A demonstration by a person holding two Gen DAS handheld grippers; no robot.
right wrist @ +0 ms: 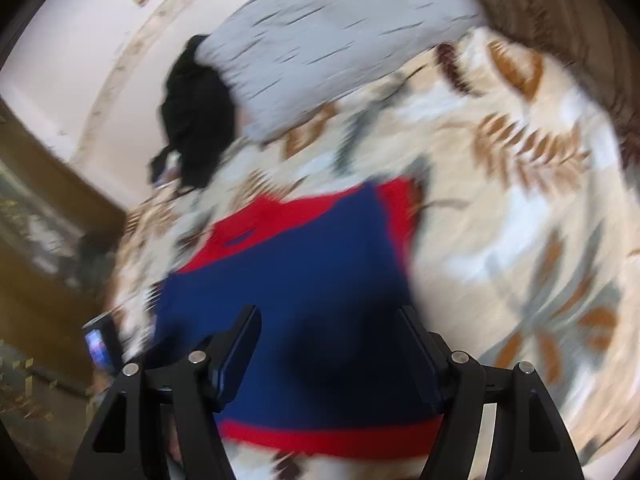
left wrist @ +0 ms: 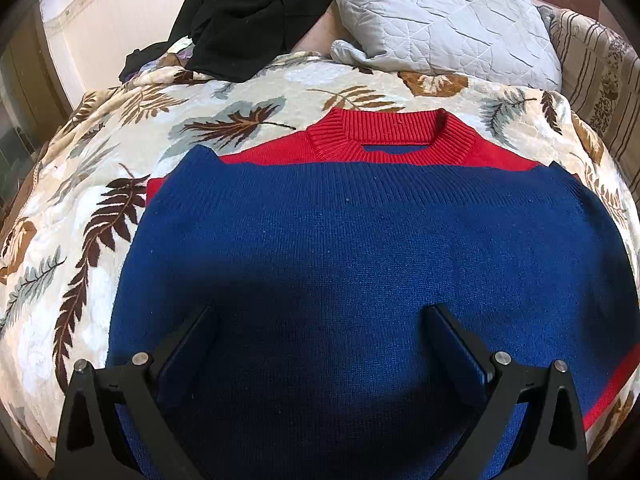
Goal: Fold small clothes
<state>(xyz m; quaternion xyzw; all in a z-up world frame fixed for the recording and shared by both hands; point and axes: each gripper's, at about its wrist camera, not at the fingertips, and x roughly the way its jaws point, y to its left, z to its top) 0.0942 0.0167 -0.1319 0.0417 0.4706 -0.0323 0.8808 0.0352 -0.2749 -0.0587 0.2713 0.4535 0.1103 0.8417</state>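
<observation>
A small blue knit sweater with a red collar and red shoulders lies flat on the leaf-patterned bedspread, its sides folded in. My left gripper is open and empty, just above the sweater's lower middle. The right wrist view is blurred by motion; there the sweater lies with its red hem nearest the camera. My right gripper is open and empty above the sweater's lower part.
A grey quilted pillow and a heap of black clothes lie at the head of the bed. A striped sofa arm is at the right. A wooden cabinet stands left of the bed.
</observation>
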